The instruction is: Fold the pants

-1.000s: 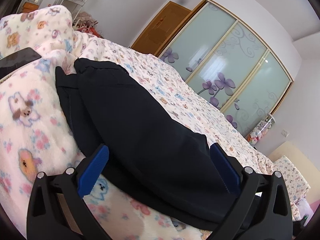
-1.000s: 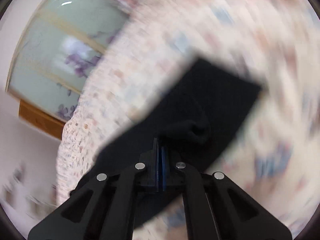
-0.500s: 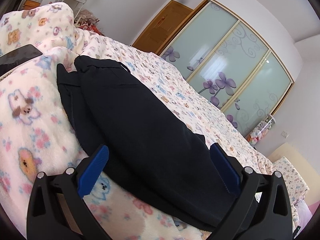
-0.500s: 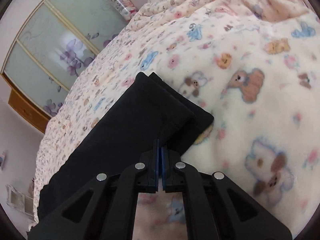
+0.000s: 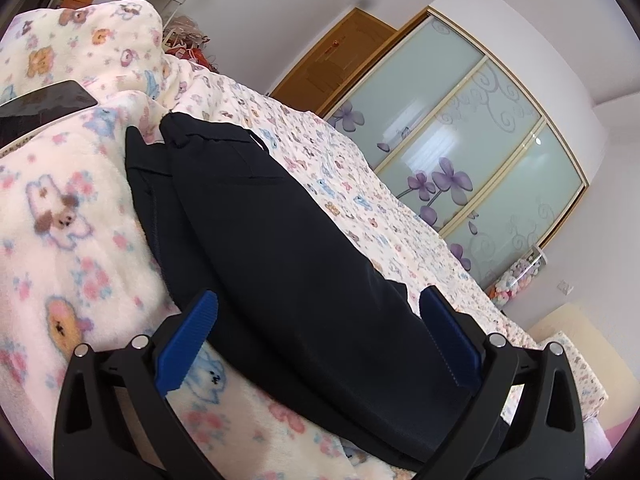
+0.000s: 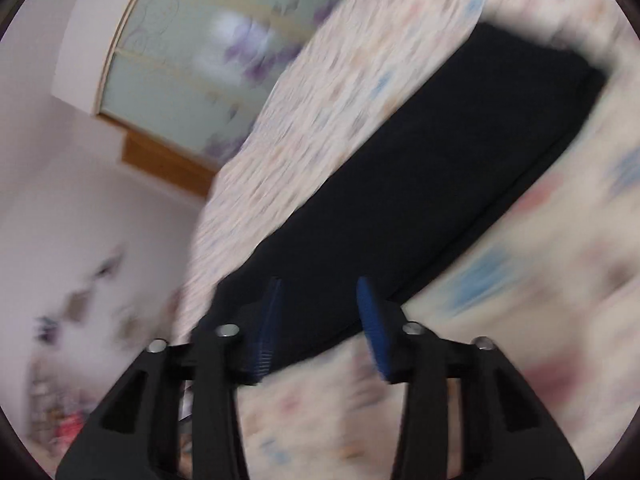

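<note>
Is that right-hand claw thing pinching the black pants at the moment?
Apart. In the right wrist view the right gripper is opening, with a gap between each blue pad and the pants, though the picture is blurred.

Left gripper (image 5: 318, 324) jaws spread wide, angled slightly downward. Right gripper (image 6: 320, 312) jaws partly apart, opening; blurred, seemingly gripping nothing.

Bright daylight; right view motion-blurred, fisheye-warped edges.

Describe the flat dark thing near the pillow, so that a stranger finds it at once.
Start from the bed with its cartoon-animal blanket. At its raised end, left of the black pants, lies a phone. It alone is flat, glossy and hard-edged.
</note>
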Available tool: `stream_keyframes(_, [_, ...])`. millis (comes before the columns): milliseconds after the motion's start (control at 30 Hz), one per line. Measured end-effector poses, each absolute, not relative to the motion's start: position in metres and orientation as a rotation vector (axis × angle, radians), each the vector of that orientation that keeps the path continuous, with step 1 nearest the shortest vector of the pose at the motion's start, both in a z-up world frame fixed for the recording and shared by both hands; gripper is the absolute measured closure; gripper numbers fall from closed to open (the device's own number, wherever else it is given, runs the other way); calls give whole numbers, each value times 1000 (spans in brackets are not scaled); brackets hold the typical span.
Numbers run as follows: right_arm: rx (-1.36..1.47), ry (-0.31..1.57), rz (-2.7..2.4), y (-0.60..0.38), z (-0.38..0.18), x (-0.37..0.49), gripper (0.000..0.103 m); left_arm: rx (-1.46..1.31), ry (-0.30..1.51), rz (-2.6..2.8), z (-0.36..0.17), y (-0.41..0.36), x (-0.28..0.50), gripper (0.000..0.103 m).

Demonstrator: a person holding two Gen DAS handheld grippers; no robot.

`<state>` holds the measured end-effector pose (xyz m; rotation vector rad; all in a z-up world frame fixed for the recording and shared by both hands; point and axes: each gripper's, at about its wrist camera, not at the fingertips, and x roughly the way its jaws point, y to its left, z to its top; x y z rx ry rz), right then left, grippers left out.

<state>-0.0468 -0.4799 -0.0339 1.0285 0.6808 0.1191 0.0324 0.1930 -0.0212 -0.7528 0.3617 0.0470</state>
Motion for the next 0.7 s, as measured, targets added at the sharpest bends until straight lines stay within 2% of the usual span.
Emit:
stream_keyframes(167, [1054,823,102,-451,-63,-22,65,-791,326,83,-19,205,23,2])
stream_keyframes(400, [1030,842,22,-447,-63,-20,65,-853,315,147,-23,224,17,2])
stream_keyframes(467, [1017,821,-2,-449,-61,-18,73,-867,325,150,-24,227,18,2])
stream_keyframes(500, [1017,804,-14,-452,-61,-16,91,-871,331,151,-25,227,19,2])
stream_keyframes(533, [1026,788,-24,-454,-62,-16,98,-873,335,149,-25,228,19,2])
stream_keyframes(633, [1036,652,22,-456,-55,-28,100,-889,326,129,-26,230,17,2])
stream_keyframes(700, [1014,647,13,-452,-60,-33,100,-912,322,106,-27,235,17,2])
